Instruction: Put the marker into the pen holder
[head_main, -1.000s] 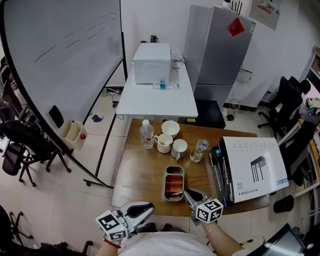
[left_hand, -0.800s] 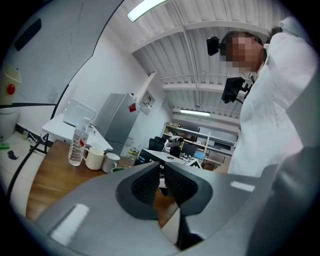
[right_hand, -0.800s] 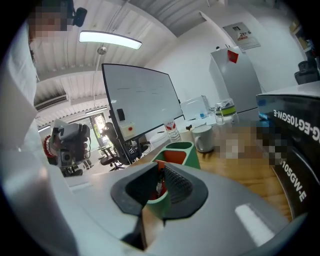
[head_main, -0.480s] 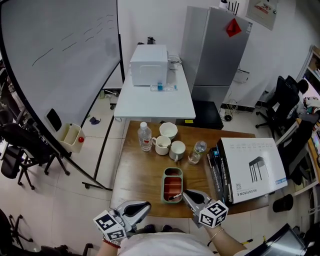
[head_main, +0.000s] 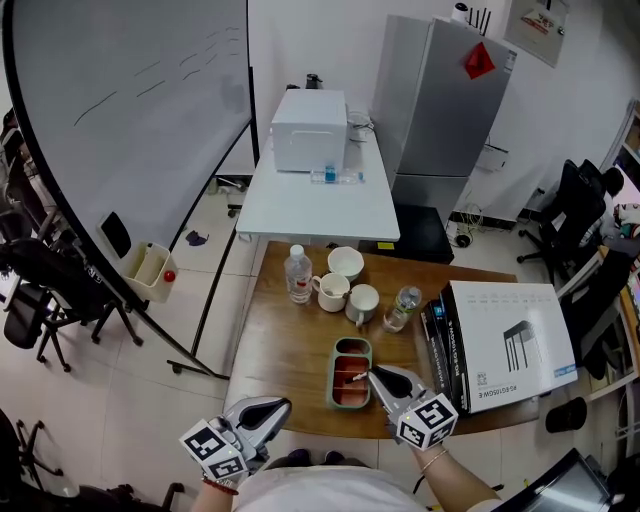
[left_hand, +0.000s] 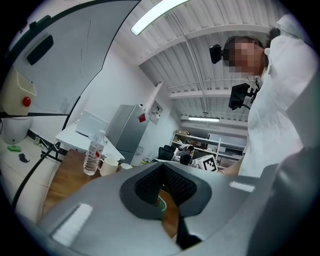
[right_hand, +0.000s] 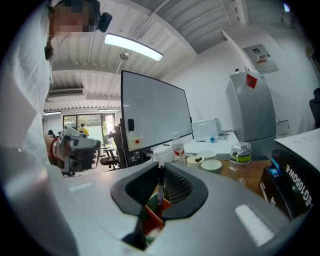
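Between the pinching jaws of the right gripper sits the marker, over the green pen holder with reddish compartments on the bench. Left gripper jaws pressed together, empty.

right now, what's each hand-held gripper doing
Left hand-held gripper: closed, empty.
Right hand-held gripper: closed on the marker.

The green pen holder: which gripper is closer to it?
Right. The right gripper, shut on the marker, is at the pen holder's right edge; the left gripper is apart, to its left.
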